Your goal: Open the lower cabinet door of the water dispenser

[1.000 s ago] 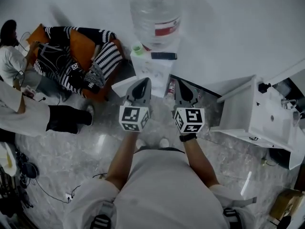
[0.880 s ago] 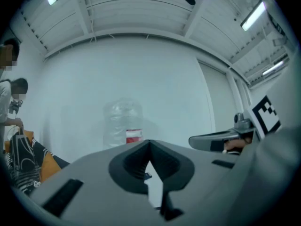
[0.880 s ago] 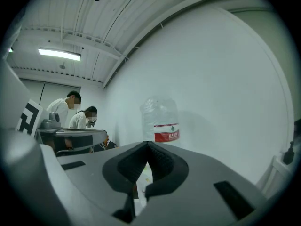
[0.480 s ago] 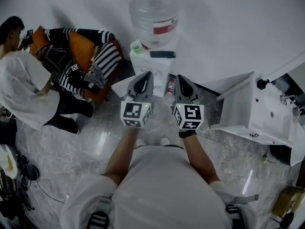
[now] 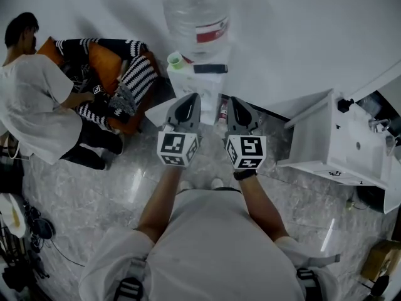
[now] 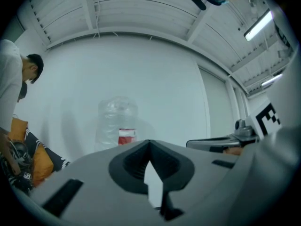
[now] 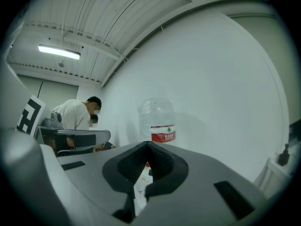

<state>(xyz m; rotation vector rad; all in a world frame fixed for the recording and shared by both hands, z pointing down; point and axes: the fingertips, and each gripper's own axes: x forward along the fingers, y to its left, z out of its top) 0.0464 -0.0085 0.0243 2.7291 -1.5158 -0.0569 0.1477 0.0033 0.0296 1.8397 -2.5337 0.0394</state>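
Note:
The water dispenser (image 5: 202,86) stands against the wall, white, with a clear bottle (image 5: 195,12) with a red label on top. The same bottle (image 6: 117,126) shows ahead in the left gripper view, and the bottle (image 7: 157,121) also in the right gripper view. A white panel (image 5: 158,111) juts out at the dispenser's foot; it looks like the lower door, standing ajar. My left gripper (image 5: 187,103) (image 6: 149,143) and right gripper (image 5: 237,106) (image 7: 148,145) are held side by side, level, in front of the dispenser's lower part. Both are shut on nothing.
A person in a white shirt (image 5: 34,108) crouches at the left beside an orange seat with striped clothing (image 5: 116,74). A green cup (image 5: 175,59) and a black bar (image 5: 210,68) lie on the dispenser's top. White furniture (image 5: 338,143) stands at the right. Cables (image 5: 28,231) lie lower left.
The person at the left has shifted into view and bent toward the striped clothing. Both grippers stay shut in almost the same place.

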